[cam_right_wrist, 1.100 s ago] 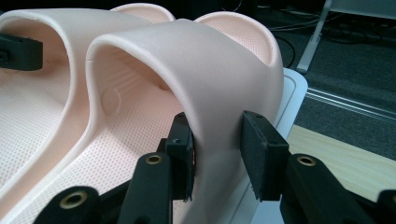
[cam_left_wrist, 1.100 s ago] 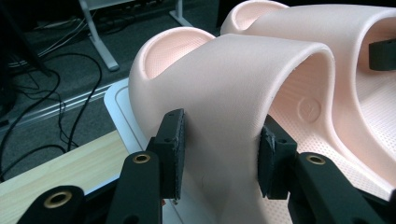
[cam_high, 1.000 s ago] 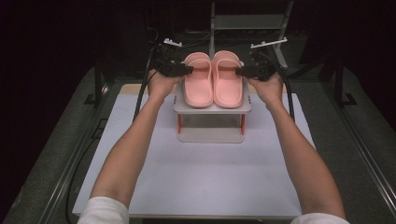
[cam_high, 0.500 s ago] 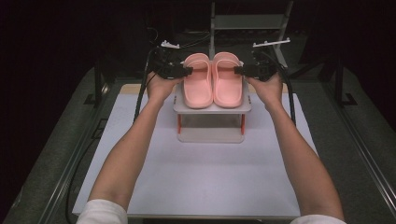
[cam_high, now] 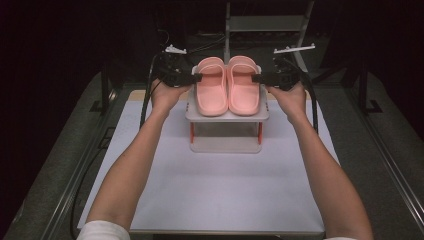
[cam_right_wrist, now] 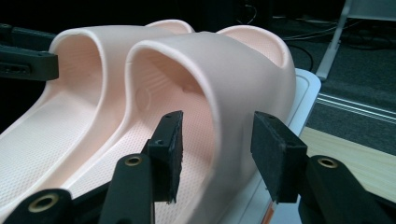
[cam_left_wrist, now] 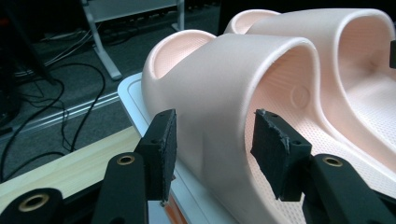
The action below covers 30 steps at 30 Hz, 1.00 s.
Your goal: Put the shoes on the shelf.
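Note:
Two pink slippers, the left one [cam_high: 211, 87] and the right one [cam_high: 243, 87], lie side by side on a small white raised stand [cam_high: 227, 116]. My left gripper [cam_high: 196, 78] reaches in from the left. In the left gripper view its jaws [cam_left_wrist: 212, 149] straddle the side wall of the left slipper's strap [cam_left_wrist: 219, 84]. They have just been opening, and the inner pad [cam_left_wrist: 275, 144] stands apart from the wall. My right gripper [cam_high: 256, 78] mirrors it. Its jaws [cam_right_wrist: 219, 144] sit either side of the right slipper's strap wall [cam_right_wrist: 224, 84], have also just been opening, and do not press on it.
The stand rests at the far middle of a white table top [cam_high: 210, 185] with a wooden strip [cam_left_wrist: 70, 163] along its back edge. Cables [cam_left_wrist: 70, 93] lie on the dark floor beyond, by a grey metal frame [cam_high: 227, 30]. Rails run along both table sides.
Hands, arms and slippers stay where they were. Any widening of the jaws is too small to make out in the high view.

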### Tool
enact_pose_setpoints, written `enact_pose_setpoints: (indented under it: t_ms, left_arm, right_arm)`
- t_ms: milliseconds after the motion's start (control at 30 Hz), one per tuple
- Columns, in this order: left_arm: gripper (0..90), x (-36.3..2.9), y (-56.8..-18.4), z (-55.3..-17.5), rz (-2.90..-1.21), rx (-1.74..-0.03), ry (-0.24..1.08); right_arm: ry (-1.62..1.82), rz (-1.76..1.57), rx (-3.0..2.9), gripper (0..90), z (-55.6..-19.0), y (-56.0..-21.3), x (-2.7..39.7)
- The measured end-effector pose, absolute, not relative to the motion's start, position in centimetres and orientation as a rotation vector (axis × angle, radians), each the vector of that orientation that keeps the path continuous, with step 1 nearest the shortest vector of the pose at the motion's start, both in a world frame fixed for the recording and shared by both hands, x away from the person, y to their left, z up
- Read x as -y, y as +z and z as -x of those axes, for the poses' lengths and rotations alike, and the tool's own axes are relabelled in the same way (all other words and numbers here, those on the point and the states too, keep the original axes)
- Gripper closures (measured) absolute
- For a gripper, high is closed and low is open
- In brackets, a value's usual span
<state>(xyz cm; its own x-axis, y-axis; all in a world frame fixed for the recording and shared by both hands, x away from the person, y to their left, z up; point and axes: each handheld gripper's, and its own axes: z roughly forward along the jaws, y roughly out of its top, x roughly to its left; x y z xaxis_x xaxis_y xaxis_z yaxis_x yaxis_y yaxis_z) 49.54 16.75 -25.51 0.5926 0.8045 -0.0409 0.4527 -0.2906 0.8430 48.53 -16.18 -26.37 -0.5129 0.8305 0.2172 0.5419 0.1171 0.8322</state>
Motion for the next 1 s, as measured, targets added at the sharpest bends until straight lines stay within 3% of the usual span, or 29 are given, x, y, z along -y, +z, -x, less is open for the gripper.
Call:
enact_pose_setpoints:
  t_ms: [1000]
  left_arm:
    - [43.9,-17.7,-25.2,-46.6,-1.901,-0.924,0.486]
  right_arm:
    - [1.496,-1.281,-2.153,49.5,-45.5,-26.4,17.5]
